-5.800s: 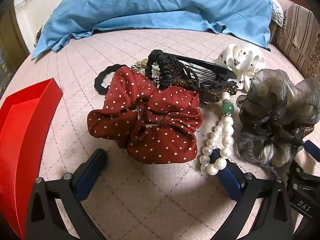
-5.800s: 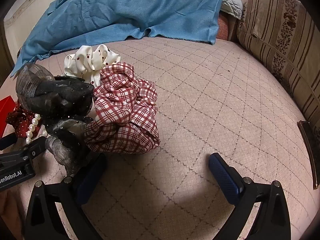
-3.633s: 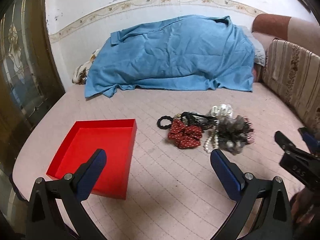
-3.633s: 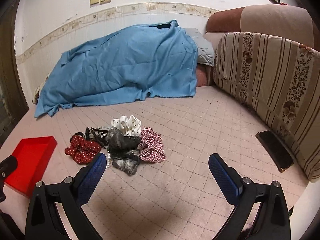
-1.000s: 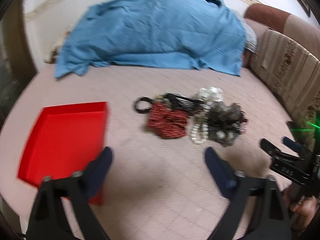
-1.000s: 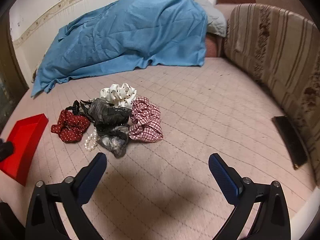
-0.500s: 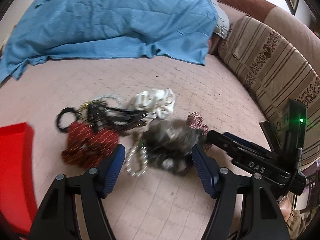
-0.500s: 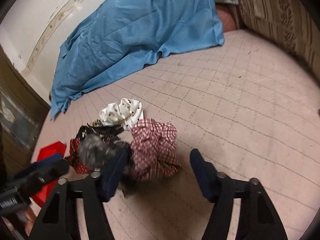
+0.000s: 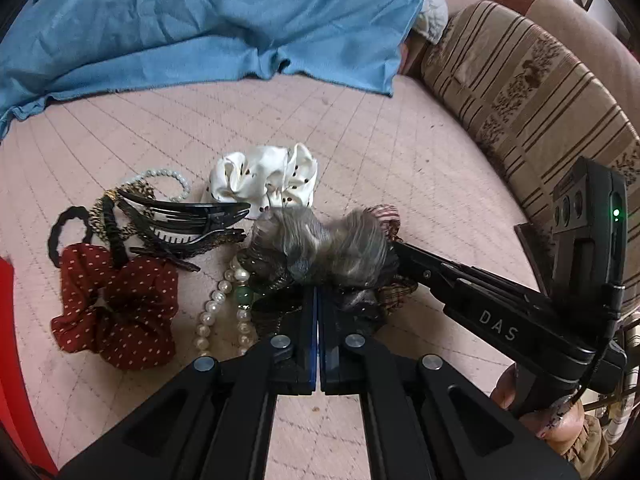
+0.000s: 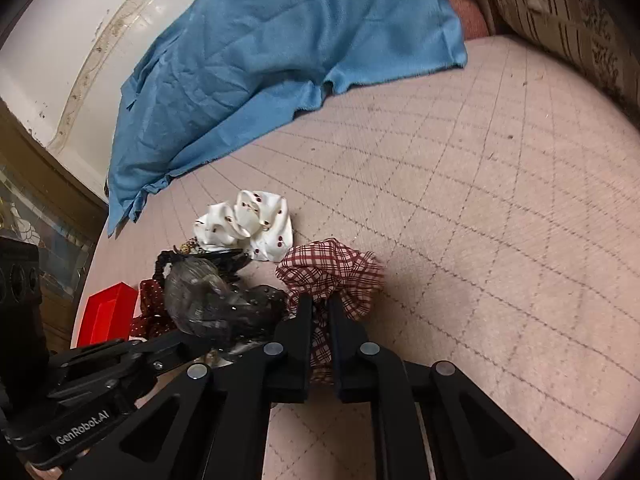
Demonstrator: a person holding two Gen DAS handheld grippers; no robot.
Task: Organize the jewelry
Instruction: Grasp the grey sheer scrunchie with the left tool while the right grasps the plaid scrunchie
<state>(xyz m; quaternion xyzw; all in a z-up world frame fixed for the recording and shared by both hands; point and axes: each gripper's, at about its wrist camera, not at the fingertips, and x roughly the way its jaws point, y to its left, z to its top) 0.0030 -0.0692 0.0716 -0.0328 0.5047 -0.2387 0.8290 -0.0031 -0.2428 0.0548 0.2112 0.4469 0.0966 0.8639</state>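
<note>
A pile of hair accessories lies on the pink quilted bed. My left gripper [image 9: 318,300] is shut on the grey gauzy scrunchie [image 9: 320,246], which also shows in the right wrist view [image 10: 208,300]. My right gripper [image 10: 320,312] is shut on the red plaid scrunchie [image 10: 332,276]. To the left lie a red polka-dot scrunchie [image 9: 116,300], a pearl bracelet with a green bead [image 9: 224,312], a black hair clip [image 9: 188,220] and a white dotted scrunchie [image 9: 268,178]. The red tray [image 10: 106,312] is at the far left.
A blue blanket [image 9: 192,20] covers the back of the bed. A striped sofa cushion [image 9: 532,100] runs along the right. A black hair tie [image 9: 66,232] and a second pearl string [image 9: 168,176] lie at the pile's left.
Both grippers have come down onto the pile and closed: the left on the grey scrunchie, the right on the plaid scrunchie. Half a second ago both were open above the pile.
</note>
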